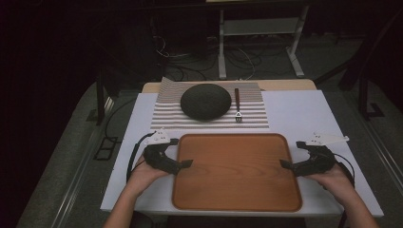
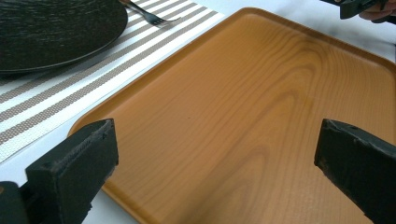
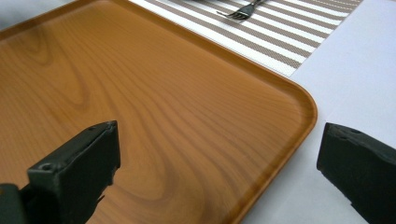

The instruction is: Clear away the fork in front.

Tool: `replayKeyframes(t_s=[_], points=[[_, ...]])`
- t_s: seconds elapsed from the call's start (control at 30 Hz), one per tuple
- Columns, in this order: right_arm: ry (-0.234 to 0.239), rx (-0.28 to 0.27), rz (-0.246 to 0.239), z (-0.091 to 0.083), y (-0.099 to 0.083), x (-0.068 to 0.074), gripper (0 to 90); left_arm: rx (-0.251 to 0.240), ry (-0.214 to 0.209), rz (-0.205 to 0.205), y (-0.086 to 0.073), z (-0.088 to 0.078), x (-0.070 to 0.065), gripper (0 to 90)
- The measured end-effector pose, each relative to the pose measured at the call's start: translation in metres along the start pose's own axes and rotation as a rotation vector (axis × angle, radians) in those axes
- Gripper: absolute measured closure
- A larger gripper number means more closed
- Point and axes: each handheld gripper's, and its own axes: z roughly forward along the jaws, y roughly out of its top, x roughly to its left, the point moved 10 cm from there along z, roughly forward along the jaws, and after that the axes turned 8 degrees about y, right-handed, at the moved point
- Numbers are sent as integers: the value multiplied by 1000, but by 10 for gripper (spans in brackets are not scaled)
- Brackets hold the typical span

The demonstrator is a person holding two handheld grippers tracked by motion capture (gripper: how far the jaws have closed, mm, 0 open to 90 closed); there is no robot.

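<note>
The wooden tray [image 1: 236,171] in front of you is a rounded rectangle with a low rim, bare inside, lying at the near edge of the table [image 1: 304,111]. Your left gripper [image 1: 184,164] sits at its left rim and your right gripper [image 1: 285,164] at its right rim. Both have jaws spread wide, gripping nothing, each straddling the tray's edge.

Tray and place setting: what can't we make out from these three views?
- Dark plate: high view too dim to tell upright or upside down; left gripper view's edge crops it.
- Fork: tiny in the high view; handle cut off in both gripper views.
- Wooden tray: near edge cropped in both gripper views.
- Striped placemat: plate covers its middle.
</note>
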Motion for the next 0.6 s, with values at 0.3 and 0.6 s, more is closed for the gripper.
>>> replayKeyframes(t_s=[0.3,0.6], points=[[-38,31,37,2,-1,-6,0,0,18,-16,-4,-3,5,0],[-52,37,47,7,8,-11,0,7,20,-8,-7,-3,5,0]])
